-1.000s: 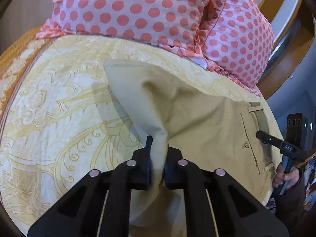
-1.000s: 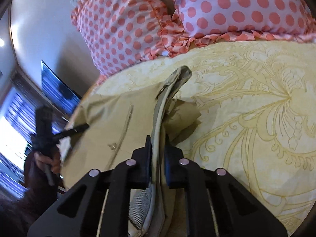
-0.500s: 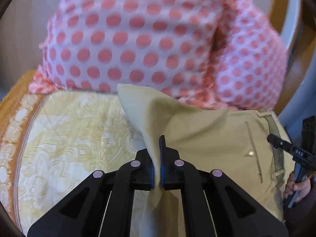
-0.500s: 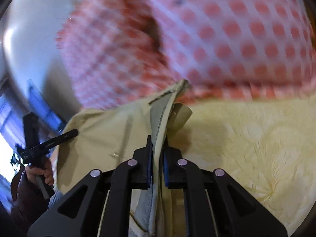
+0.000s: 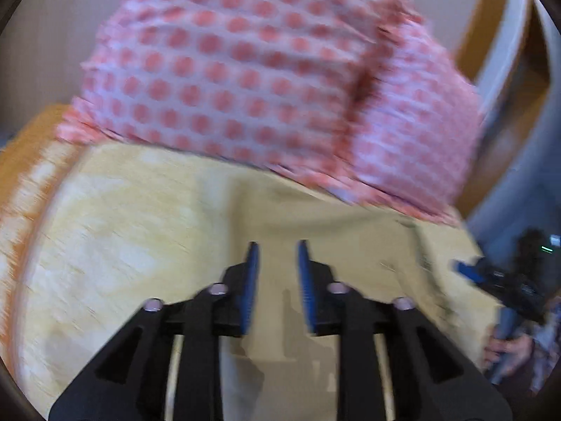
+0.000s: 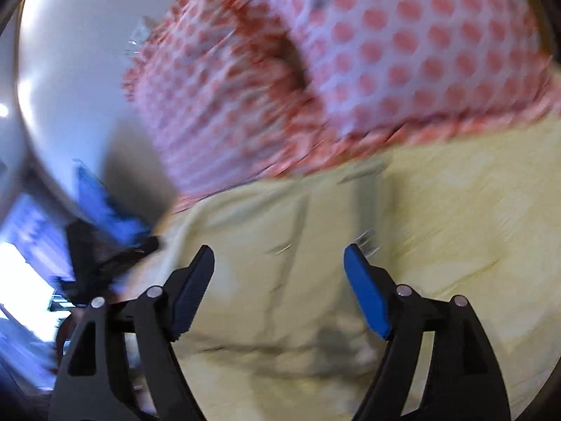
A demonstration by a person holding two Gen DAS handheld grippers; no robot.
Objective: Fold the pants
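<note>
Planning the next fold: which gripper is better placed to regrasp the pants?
Probably the right gripper: it is opened wider over the pants. The left gripper is also open over the cloth, so the margin is small.

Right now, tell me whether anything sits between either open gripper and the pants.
Nothing visible does. The left gripper and the right gripper both stand open directly over the khaki pants, with only fabric showing between the fingers. The polka-dot pillows lie beyond, at the pants' far edge. Both views are motion-blurred, so small items could be missed.
</note>
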